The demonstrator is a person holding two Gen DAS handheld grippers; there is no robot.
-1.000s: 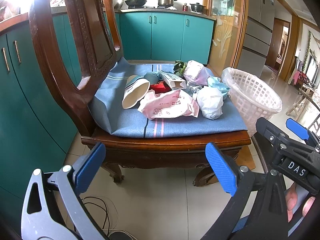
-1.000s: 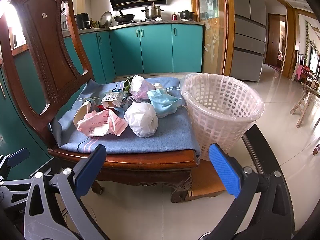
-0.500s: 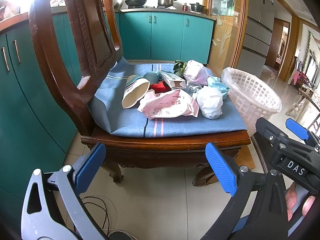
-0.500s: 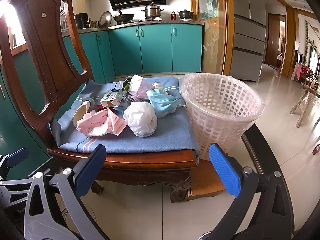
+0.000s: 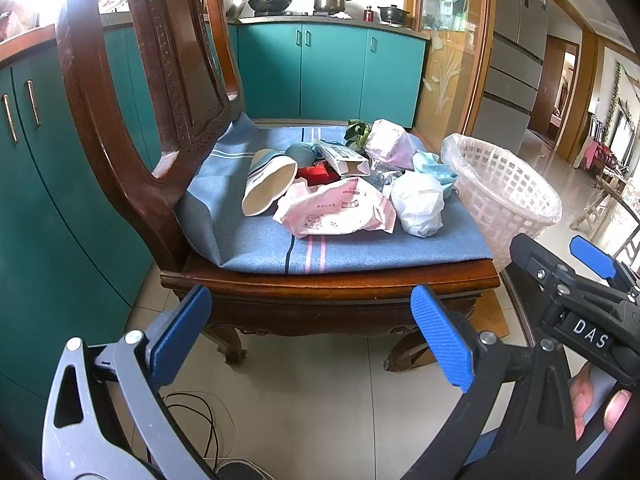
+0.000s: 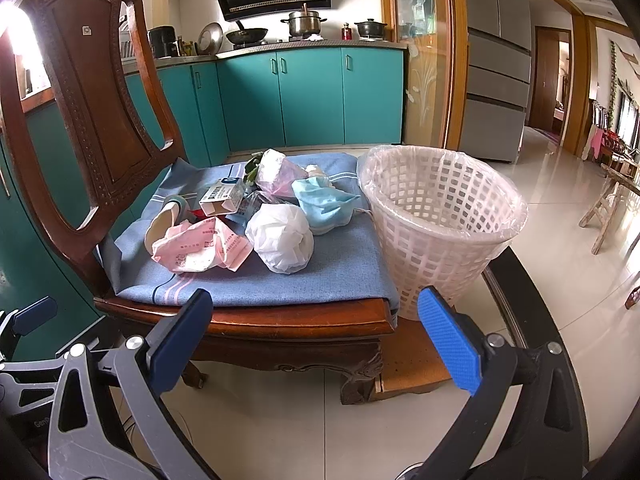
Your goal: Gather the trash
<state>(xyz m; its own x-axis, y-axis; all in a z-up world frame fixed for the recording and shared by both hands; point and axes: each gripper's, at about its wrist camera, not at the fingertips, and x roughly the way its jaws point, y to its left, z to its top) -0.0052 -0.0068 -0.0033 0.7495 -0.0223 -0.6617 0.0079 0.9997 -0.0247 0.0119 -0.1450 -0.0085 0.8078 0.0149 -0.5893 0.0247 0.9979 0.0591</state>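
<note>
Nothing much has shifted over the last second: both of your grippers hang where they were, low and short of the chair's front edge, and the pile is undisturbed. Your left gripper [image 5: 310,338] stands spread wide with nothing between its blue pads, and your right gripper [image 6: 314,334] is spread just as wide and empty (you can see its body at the right of the left view).

Nearest to you past the chair [image 6: 280,318] rail, the trash sits in a heap on the blue cushion [image 6: 280,288], ahead of and above both grippers. At the front of the heap lie the pink wrapper [image 6: 200,246], its long axis running across your view, and the white wad [image 6: 282,238] just beside it on the right. Your left gripper faces the wrapper more squarely; your right lines up closer to the wad.

Behind those are the paper cup [image 5: 266,188] on its side, the small carton [image 6: 220,198] and the blue mask [image 6: 322,204].

Farther right, touching the cushion's side, the white basket [image 6: 440,236] stands upright and open, so I judge the right hand has the shorter carry.
</note>
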